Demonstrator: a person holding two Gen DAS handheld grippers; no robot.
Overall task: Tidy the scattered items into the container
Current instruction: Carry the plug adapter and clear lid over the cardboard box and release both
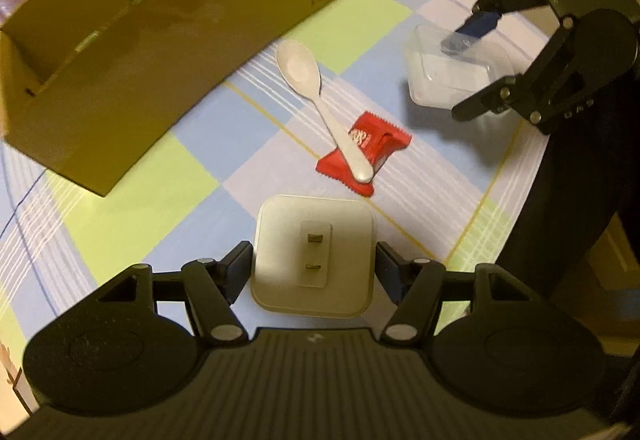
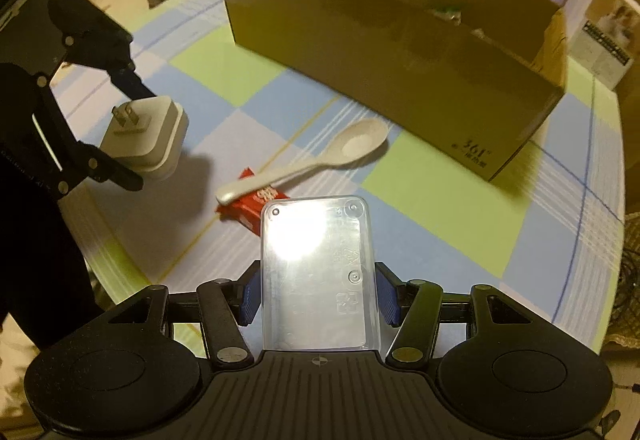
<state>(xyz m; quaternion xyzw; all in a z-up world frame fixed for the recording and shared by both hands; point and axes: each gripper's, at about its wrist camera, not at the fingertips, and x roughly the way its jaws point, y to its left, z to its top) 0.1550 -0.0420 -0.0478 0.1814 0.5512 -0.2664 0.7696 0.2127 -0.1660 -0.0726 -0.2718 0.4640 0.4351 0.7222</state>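
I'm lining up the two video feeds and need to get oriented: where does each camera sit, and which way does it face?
Left wrist view: sits on the left gripper, looking along its fingers at the white plug adapter it grips; the right gripper shows beyond.
Right wrist view: sits on the right gripper, looking over the clear plastic box it grips towards the cardboard box; the left gripper shows at left.
Both views share the spoon, the red wrapper, the cardboard box and the checked tablecloth.

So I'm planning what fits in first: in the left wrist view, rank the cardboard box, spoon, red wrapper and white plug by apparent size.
1. cardboard box
2. white plug, though it is nearest the camera, so unsure against the spoon
3. spoon
4. red wrapper
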